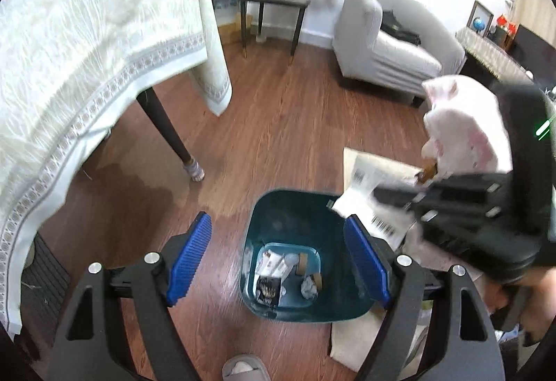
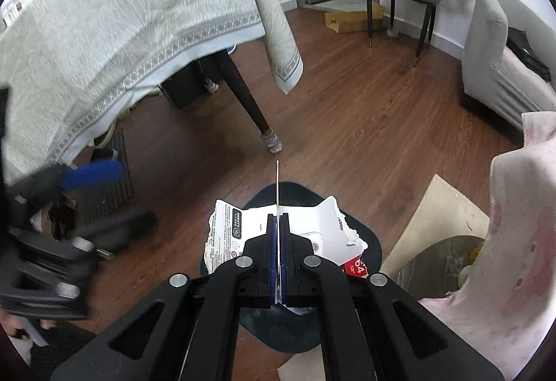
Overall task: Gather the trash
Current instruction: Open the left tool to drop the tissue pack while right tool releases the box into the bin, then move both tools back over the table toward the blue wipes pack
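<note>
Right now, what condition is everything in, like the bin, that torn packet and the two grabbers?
Trash bin: upright on the floor, no lid, partly filled with scraps.
Torn packet: clamped, hanging over the bin.
Right gripper: shut on the packet.
Left gripper: open, empty, above the bin.
Tablecloth: draped, one corner hanging down.
Pink cloth: draped over something beside the bin.

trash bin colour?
Dark teal bin, its inside clearest in the left wrist view.
</note>
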The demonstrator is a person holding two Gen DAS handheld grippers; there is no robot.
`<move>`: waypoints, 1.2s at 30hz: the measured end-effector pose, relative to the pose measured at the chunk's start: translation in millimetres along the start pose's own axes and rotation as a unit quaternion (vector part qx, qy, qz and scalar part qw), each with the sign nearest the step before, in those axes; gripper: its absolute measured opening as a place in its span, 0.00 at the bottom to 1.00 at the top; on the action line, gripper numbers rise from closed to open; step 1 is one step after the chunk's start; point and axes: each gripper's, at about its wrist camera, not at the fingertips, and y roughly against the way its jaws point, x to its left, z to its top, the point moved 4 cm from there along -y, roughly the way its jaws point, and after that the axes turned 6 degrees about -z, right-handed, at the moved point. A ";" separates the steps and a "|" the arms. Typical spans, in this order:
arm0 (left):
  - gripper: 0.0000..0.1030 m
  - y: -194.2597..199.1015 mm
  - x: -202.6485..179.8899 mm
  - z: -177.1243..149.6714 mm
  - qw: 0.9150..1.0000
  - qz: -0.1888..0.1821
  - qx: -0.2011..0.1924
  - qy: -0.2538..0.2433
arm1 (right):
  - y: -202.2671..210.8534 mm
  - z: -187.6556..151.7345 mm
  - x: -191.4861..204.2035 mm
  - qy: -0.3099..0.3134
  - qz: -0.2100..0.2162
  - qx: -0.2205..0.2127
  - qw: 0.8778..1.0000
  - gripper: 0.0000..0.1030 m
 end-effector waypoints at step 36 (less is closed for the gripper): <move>0.53 77.2 -54.7 54.2 0.993 -0.020 -0.115 -0.019 | 0.5 -44.3 0.3 0.038 0.007 0.032 0.999 0.54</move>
